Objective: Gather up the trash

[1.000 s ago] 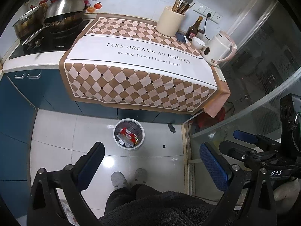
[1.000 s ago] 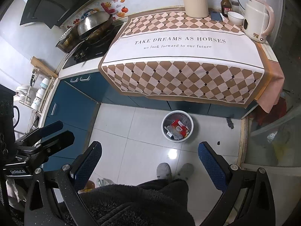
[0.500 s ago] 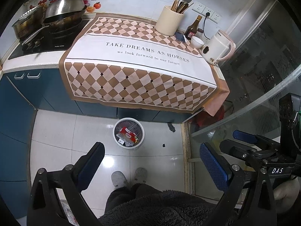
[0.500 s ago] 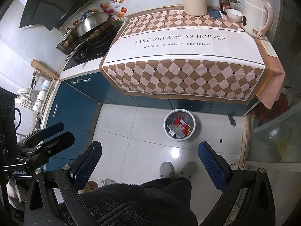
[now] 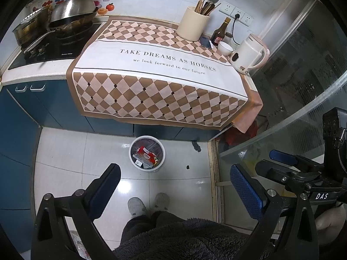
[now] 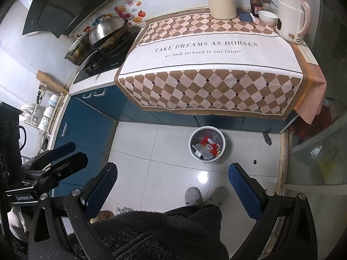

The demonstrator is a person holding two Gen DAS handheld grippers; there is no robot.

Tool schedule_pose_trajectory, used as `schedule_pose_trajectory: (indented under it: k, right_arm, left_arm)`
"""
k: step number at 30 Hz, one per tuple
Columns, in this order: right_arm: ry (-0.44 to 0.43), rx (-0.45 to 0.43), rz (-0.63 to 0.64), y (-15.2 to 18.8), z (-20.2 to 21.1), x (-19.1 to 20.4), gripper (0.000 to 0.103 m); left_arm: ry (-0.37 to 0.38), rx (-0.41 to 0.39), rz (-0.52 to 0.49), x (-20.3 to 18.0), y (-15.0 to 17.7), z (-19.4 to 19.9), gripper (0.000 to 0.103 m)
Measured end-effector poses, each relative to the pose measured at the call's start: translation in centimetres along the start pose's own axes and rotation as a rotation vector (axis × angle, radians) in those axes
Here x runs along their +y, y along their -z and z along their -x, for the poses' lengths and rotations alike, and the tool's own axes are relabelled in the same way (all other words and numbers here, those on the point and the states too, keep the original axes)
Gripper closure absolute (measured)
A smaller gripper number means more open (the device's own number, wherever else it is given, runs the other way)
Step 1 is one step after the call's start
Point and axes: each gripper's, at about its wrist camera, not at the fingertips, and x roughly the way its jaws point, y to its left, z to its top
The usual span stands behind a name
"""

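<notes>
Both the left gripper (image 5: 173,186) and right gripper (image 6: 173,182) hang with jaws wide and empty, the trash bin (image 5: 147,152) at frame centre just above them.

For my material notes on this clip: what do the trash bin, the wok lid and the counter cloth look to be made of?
Trash bin: probably white plastic, smooth matte rim, glossy clear liner inside. Wok lid: metal, likely stainless steel, with bright mirror-like reflections. Counter cloth: printed fabric, matte, draping softly over the edge.
</notes>
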Motion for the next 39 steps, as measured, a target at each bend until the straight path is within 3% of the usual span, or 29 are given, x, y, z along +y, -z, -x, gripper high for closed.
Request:
schedule_pose_trajectory:
  k: [39]
  right_arm:
    - [-0.014,0.004,-0.017,-1.4,-0.2,0.8,0.000]
  left_arm:
    - [-0.004,0.006,0.021,-1.5,0.0,-0.6,0.000]
